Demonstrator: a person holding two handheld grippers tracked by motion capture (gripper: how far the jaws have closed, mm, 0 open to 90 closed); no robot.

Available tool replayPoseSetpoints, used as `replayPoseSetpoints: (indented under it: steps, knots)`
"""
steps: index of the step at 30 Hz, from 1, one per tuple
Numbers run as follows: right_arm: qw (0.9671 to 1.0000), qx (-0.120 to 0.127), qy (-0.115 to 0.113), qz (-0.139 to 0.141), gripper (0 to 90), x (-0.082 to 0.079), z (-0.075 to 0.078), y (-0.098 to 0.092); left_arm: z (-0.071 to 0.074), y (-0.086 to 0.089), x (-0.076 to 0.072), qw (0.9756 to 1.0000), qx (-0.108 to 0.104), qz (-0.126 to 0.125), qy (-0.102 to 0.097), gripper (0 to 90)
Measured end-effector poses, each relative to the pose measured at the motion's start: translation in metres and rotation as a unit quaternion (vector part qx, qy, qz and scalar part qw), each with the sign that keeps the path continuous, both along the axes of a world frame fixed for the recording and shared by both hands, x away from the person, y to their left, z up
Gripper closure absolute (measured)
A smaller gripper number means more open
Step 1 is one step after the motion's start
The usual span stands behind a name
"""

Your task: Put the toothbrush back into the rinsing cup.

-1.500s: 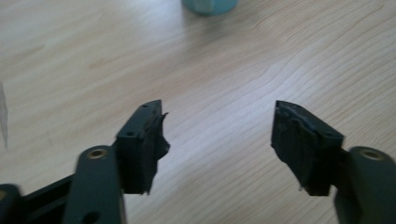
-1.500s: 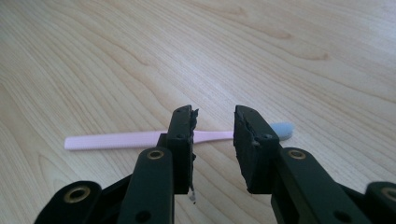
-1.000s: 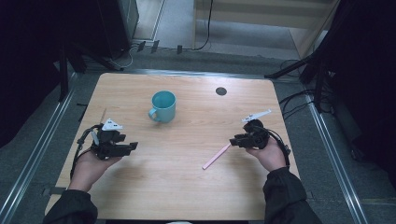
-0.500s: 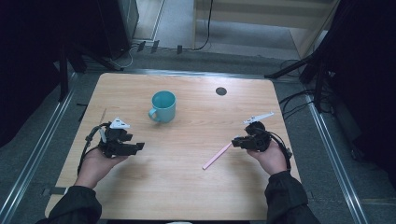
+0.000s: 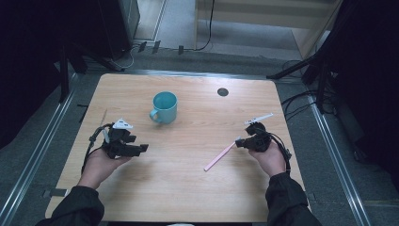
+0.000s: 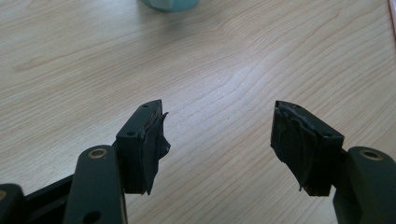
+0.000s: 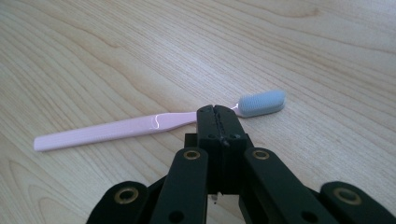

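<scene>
Item: light wooden table (image 5: pixel 188 188), rectangular, with a small dark round inset near its far edge. Item: teal ceramic mug (image 5: pixel 164 107), upright, handle turned toward the person's left, standing at the middle of the far half. Item: pink plastic toothbrush with a grey bristle head (image 7: pixel 140 125), lying flat on the right half of the table, well apart from the mug, head toward the right gripper (image 5: pixel 241 142). Right gripper: jaws pressed together, tips directly in front of the toothbrush neck just behind the head; whether they pinch the neck or merely sit closed beside it cannot be told. Left gripper (image 6: pixel 219 135): jaws spread wide, nothing between them, bare wood beneath, mug base at the top edge of its view. Step in hand, as a judgement: taking up the toothbrush, likely for the mug. Handling note: the handle is thin and slick, so a grip across the neck should be square and firm, lifted level to keep the long tail from swinging; the free gripper could steady the mug.
</scene>
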State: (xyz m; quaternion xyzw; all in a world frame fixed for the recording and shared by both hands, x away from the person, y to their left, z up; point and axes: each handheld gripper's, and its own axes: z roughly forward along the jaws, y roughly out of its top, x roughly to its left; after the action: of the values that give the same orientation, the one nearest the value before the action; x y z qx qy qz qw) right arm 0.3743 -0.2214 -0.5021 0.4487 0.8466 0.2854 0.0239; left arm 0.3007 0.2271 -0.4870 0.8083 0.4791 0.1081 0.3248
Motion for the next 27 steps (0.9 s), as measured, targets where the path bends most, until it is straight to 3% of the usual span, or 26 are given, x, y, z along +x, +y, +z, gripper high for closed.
replayPoseSetpoints:
  steps: [9, 14, 17, 22, 27]
  knots:
    - [0.9998, -0.008, 0.002, 0.017, 90.0, 0.000, -0.005, 0.010, 0.000, 0.000, -0.001, 1.0000, -0.003, 0.003, 0.001, 34.8]
    - [0.9995, 0.018, 0.008, 0.025, 90.0, -0.005, -0.003, 0.018, 0.000, 0.000, -0.002, 1.0000, -0.005, 0.003, 0.001, 34.8]
    - [0.9983, 0.009, -0.005, 0.058, 90.0, -0.014, 0.002, 0.037, 0.000, 0.001, -0.002, 1.0000, -0.005, 0.004, 0.002, 34.8]
    - [0.9972, 0.008, 0.002, 0.074, 90.0, -0.017, 0.001, 0.051, 0.000, 0.001, -0.003, 1.0000, -0.005, 0.003, 0.003, 34.8]
    - [0.9941, -0.003, 0.005, 0.109, 90.0, -0.024, -0.003, 0.074, 0.000, 0.002, -0.003, 0.9999, -0.008, 0.008, 0.006, 34.8]
